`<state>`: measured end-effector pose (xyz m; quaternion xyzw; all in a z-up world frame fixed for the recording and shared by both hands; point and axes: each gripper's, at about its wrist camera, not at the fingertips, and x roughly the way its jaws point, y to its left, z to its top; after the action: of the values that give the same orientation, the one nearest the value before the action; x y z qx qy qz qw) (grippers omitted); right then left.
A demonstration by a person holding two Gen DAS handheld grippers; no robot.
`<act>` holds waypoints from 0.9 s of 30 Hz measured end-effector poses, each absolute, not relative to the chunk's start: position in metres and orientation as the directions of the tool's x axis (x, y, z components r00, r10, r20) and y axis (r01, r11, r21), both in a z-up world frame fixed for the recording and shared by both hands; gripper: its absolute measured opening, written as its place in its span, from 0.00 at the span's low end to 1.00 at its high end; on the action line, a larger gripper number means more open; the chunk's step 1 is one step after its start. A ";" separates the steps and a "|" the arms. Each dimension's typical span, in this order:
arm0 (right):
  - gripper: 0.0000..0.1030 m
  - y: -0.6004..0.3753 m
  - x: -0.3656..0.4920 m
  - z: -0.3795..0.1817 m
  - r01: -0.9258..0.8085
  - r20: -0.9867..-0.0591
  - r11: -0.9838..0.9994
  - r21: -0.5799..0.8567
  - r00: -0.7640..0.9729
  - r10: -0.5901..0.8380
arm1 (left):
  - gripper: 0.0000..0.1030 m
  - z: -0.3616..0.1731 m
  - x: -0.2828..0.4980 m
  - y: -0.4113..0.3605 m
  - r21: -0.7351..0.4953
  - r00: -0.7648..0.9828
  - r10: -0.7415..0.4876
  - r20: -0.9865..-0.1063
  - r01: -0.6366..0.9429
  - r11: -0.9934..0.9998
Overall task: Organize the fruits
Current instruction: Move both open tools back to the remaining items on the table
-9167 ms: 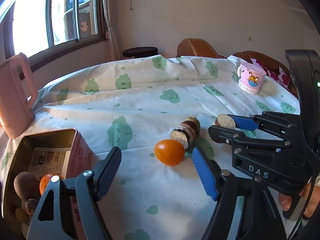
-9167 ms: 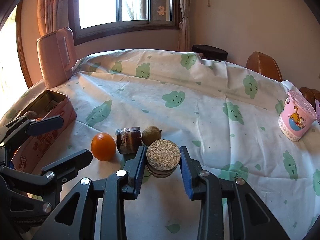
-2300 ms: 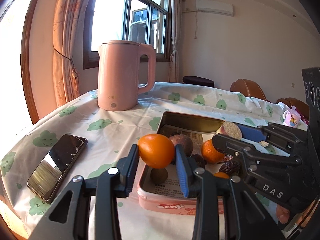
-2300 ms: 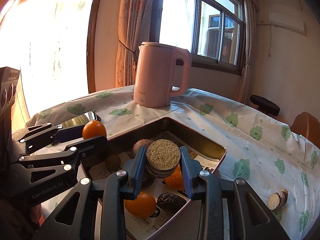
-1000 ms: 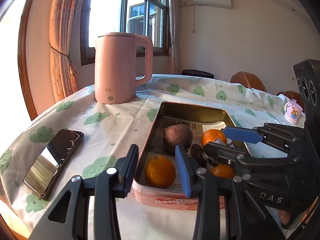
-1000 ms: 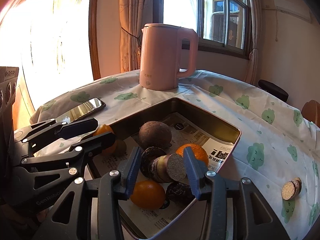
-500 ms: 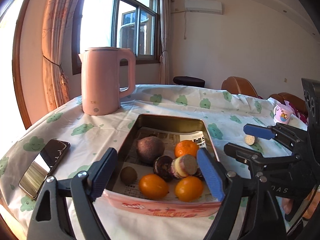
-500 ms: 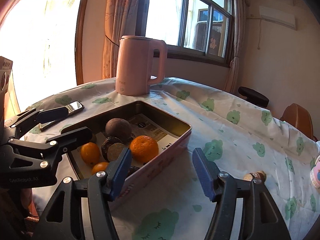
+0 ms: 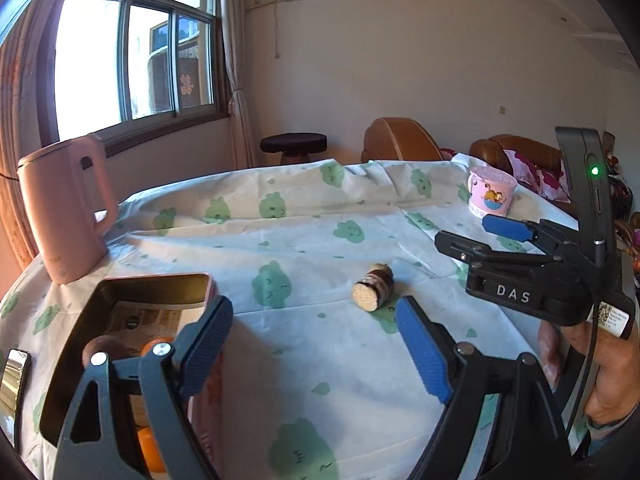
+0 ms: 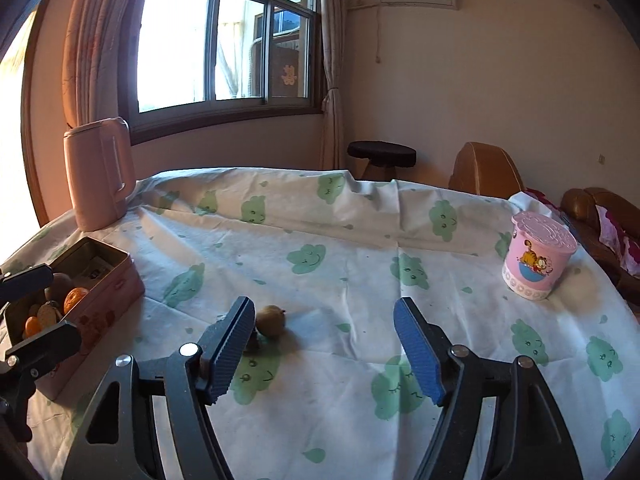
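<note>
Sharp fisheye views; window [image 10: 224, 40] glare, warm sidelight.

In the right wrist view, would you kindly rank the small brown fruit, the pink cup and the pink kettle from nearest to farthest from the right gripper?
1. Small brown fruit, just ahead, by the left finger.
2. Pink cup, far right.
3. Pink kettle, back left by the window.

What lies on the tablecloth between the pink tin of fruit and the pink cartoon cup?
In the right wrist view, a small green-brown fruit lies between the tin and the cup; otherwise bare cloth.
</note>
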<state>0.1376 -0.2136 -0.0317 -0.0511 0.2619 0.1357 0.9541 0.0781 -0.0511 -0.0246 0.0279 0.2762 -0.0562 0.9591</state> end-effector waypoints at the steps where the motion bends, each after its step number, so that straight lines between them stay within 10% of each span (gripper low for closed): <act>1: 0.71 -0.221 0.140 -0.032 -0.269 -0.516 0.963 -0.013 0.827 0.224 | 0.84 -0.027 0.087 -0.060 0.022 0.829 -0.104 -0.550 0.139 0.990; 9: 0.72 -0.250 0.148 -0.033 -0.233 -0.517 0.972 0.032 0.828 0.216 | 0.81 -0.056 0.145 -0.101 0.004 0.740 -0.140 -0.658 0.189 0.982; 17: 0.72 -0.256 0.152 -0.032 -0.232 -0.517 0.971 0.063 0.825 0.230 | 0.44 -0.075 0.175 -0.101 -0.072 0.650 -0.188 -0.736 0.201 0.977; 27: 0.72 -0.225 0.167 -0.037 -0.291 -0.563 0.954 0.072 0.778 0.280 | 0.44 -0.068 0.171 -0.064 -0.106 0.694 -0.176 -0.698 0.142 0.984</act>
<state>0.1668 -0.2246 -0.0373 -0.0098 0.2971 0.1514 0.9427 0.1707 -0.0643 -0.0676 -0.0220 0.3815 -0.0863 0.9201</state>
